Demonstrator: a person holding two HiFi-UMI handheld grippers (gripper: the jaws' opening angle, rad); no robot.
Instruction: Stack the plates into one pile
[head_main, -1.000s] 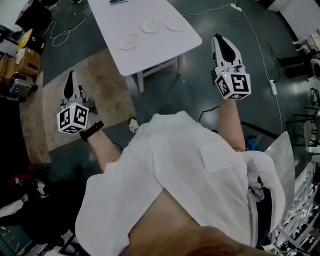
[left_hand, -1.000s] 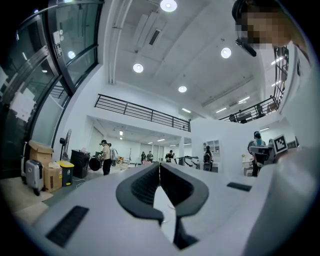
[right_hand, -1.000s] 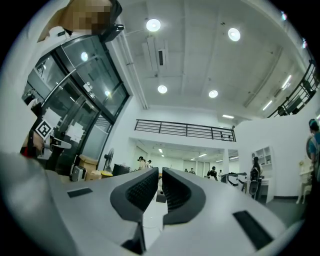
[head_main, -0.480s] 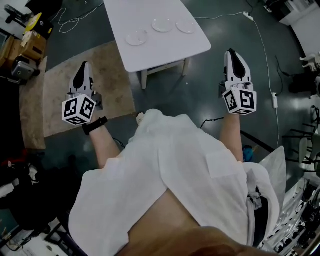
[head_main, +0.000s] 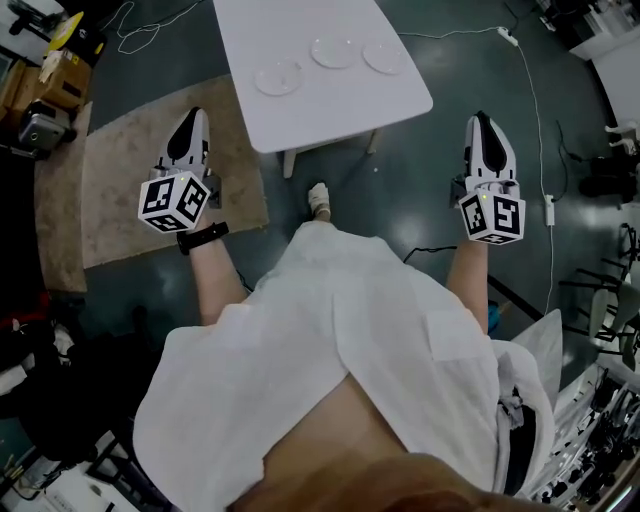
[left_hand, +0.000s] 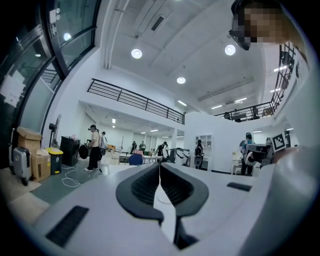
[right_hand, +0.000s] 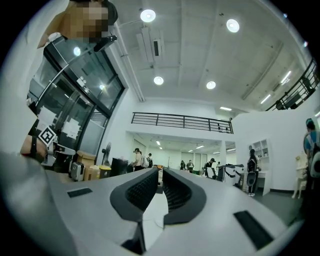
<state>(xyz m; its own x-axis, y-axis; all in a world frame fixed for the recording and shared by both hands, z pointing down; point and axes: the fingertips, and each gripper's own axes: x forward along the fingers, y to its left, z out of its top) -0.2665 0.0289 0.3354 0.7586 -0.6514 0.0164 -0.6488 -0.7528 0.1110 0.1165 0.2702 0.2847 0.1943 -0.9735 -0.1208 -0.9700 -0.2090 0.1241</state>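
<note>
Ahead of the person stands the white table (head_main: 330, 115), the biggest thing to see. A tan rug (head_main: 115, 190) lies on the dark floor beside the table's left edge.

The left gripper (head_main: 195, 115) hangs over the rug, off the table's left edge. Its fingers are pressed together and hold nothing. The right gripper (head_main: 481, 120) hangs over the floor, past the table's right near corner. Its fingers are narrow, with only a thin slit between them, and nothing is in the slit. Both grippers are well apart from the plates.

Three plates lie flat in a row across the table, well back from its near edge. The left plate (head_main: 278, 77) is near the left edge, the middle plate (head_main: 333, 52) is just beside it, and the right plate (head_main: 383, 57) is near the right edge. None sits on another.
</note>
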